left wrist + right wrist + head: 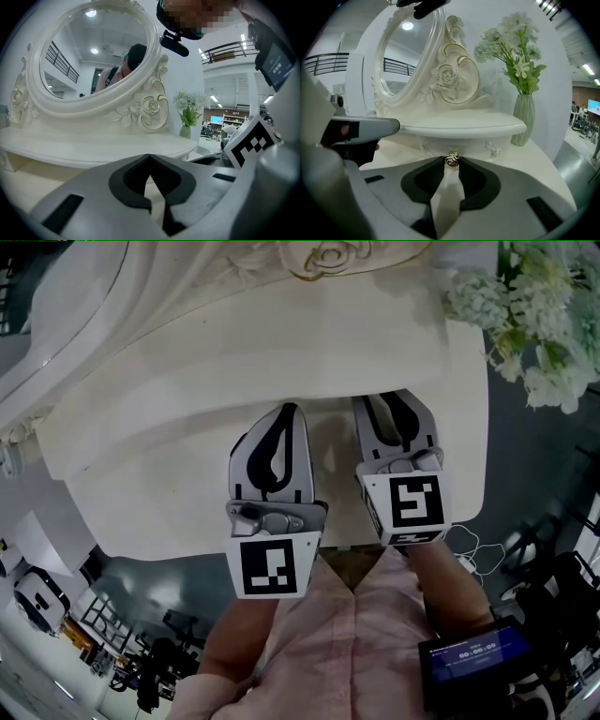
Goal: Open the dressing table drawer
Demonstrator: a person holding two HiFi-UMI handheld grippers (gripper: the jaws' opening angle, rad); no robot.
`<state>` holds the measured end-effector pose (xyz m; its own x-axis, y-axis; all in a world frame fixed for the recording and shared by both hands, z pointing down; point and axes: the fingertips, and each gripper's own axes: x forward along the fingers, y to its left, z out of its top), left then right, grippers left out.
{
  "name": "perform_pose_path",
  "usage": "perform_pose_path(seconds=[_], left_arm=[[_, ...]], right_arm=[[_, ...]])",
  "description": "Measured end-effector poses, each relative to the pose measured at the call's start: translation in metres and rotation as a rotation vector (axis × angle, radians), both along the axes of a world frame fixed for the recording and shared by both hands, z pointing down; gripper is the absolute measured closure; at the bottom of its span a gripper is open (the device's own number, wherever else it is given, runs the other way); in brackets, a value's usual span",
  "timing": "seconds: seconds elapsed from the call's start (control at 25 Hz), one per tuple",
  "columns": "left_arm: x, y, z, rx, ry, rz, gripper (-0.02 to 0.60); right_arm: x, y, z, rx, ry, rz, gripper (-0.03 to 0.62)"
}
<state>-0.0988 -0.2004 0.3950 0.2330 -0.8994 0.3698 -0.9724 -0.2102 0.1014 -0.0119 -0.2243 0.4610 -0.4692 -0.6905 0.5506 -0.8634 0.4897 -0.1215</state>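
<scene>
Right gripper view: knob (451, 158) sits between the right claw (451, 161) tips, which clamp it on both sides.
Drawer (472, 144): looks shut; front directly behind knob, under the shelf (464, 125).
Left claw (150, 157): closed, empty; left of knob, clear of the drawer.
Pull axis: judged straight out from knob toward the person, level over the tabletop (534, 161).
Nearer hand: right, already on knob; left not needed, I judge.
</scene>
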Motion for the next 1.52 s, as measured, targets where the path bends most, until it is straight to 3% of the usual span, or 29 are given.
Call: perform_pose_path(seconds=[1.52], left_arm=[[0.009, 0.02, -0.006, 0.018, -0.006, 0.011, 0.56]], right_arm=[[0.009, 0.026, 0.001, -0.003, -0.011, 0.011, 0.489]])
